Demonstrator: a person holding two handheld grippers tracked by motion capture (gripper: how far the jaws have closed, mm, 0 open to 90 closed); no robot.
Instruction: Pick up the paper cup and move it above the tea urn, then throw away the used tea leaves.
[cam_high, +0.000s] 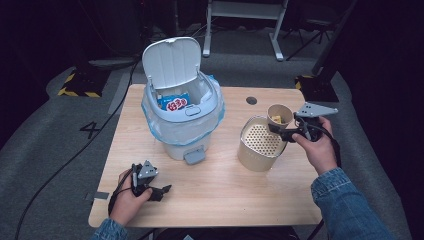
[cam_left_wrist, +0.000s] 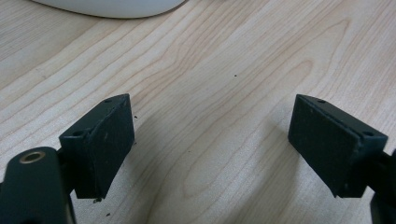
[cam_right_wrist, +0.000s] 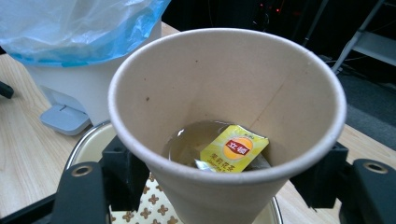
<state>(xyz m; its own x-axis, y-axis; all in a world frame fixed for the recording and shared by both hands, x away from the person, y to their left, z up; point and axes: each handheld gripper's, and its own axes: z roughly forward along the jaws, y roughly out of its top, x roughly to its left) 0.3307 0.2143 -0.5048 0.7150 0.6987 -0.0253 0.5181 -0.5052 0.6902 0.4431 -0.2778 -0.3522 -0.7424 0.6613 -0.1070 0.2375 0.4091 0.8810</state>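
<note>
My right gripper (cam_high: 281, 131) is shut on a brown paper cup (cam_high: 279, 116), held upright over the far right rim of a beige strainer pot (cam_high: 261, 145). In the right gripper view the cup (cam_right_wrist: 224, 107) holds a little liquid and a yellow tea bag tag (cam_right_wrist: 233, 149), with one black pad against each side of the cup and the strainer's perforated insert (cam_right_wrist: 154, 205) below. My left gripper (cam_high: 162, 191) rests on the table (cam_high: 220, 195) at the front left, and its fingers (cam_left_wrist: 105, 140) stand wide apart over bare wood.
A white pedal bin (cam_high: 182, 107) with a blue liner stands at the table's back left, lid up, a blue packet (cam_high: 173, 102) inside. Its pedal (cam_high: 194, 156) faces the front. A round hole (cam_high: 251, 100) lies in the tabletop behind the cup.
</note>
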